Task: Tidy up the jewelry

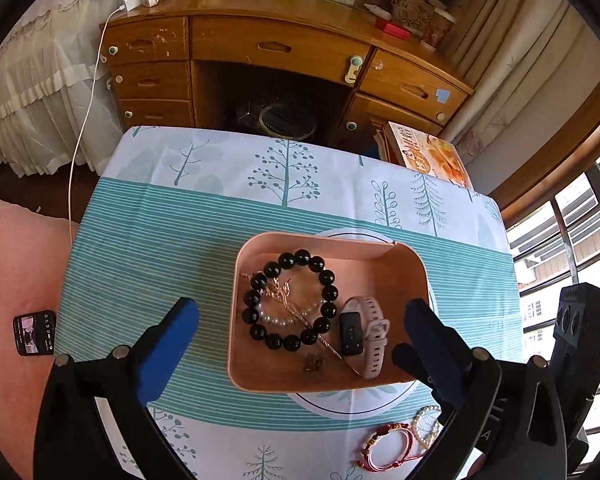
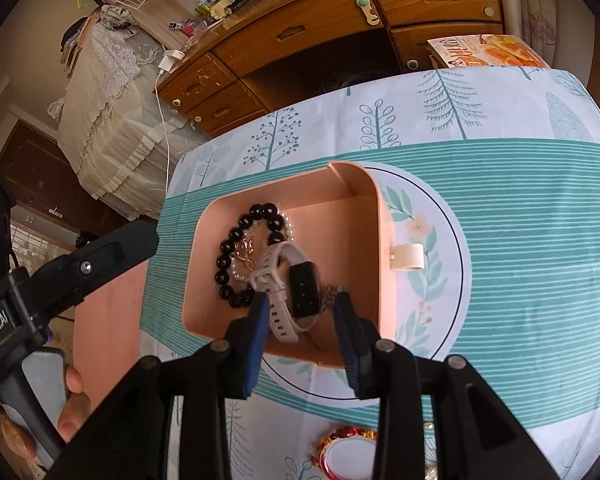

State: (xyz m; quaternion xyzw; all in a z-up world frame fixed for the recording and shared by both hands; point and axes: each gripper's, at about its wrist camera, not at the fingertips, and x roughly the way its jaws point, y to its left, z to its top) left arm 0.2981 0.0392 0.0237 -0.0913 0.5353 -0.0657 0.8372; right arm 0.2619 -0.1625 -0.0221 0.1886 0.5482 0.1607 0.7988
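Pink rounded plastic tray (image 1: 404, 276) already holds black bead bracelet (image 1: 290, 300), pearl strand, pale-strapped watch (image 1: 364, 334). Left gripper (image 1: 304, 312) gapes empty; right gripper (image 2: 300, 304) stands part-open, gripping nothing (watch lies beyond). Red bracelet (image 1: 384, 446) remains outside.

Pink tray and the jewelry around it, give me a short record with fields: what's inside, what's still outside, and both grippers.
container: pink tray on the tablecloth
inside: black bead bracelet, pearl bracelet, gold chain, pink watch
outside: red bracelet, pearl string
left gripper: open, empty
right gripper: fingers apart above the watch, no grip
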